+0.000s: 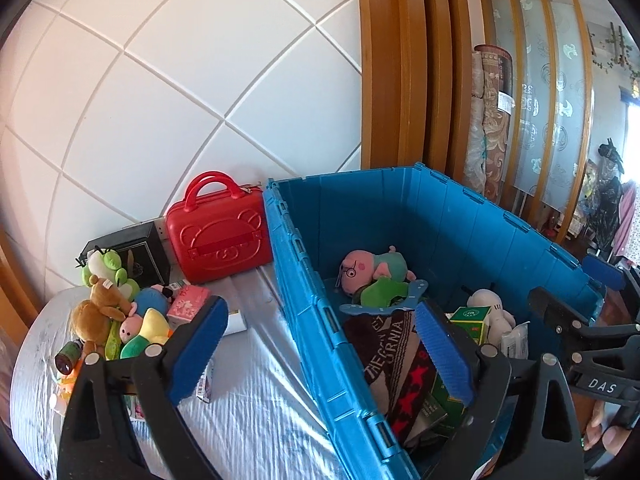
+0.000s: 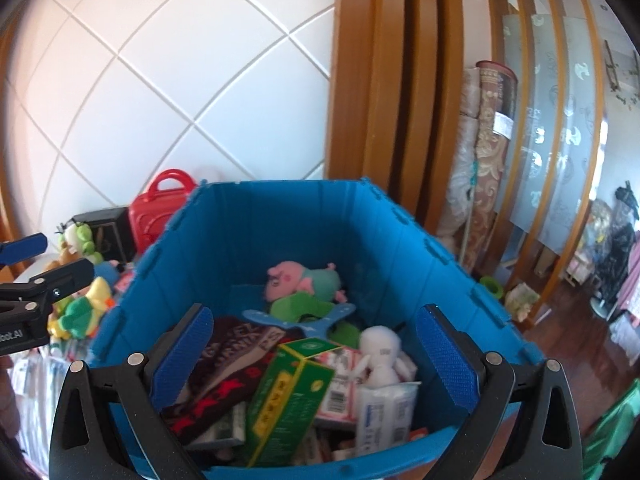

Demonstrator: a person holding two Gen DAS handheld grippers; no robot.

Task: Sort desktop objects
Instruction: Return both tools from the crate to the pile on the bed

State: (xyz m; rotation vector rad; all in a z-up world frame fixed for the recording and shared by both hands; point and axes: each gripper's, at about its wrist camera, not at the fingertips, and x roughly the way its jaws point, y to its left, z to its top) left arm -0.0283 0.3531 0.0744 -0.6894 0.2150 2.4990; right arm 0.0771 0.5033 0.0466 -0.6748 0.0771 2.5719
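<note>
A blue crate (image 1: 304,280) (image 2: 132,292) holds a pink pig plush (image 1: 360,268) (image 2: 290,276), a white doll (image 2: 382,354), a green carton (image 2: 288,396), a dark knitted cloth (image 1: 394,360) and packets. My left gripper (image 1: 320,346) stands open astride the crate's left wall, nothing between its blue pads. My right gripper (image 2: 316,360) is open above the crate's near end, over the green carton, holding nothing. A pile of plush toys (image 1: 116,312) (image 2: 80,312) lies on the table to the crate's left.
A red case (image 1: 218,232) and a black box (image 1: 136,252) stand by the tiled wall behind the toys. The table wears a striped grey cloth (image 1: 248,412). Rolled rugs (image 2: 480,160) and a wooden screen rise to the right, with wooden floor beyond.
</note>
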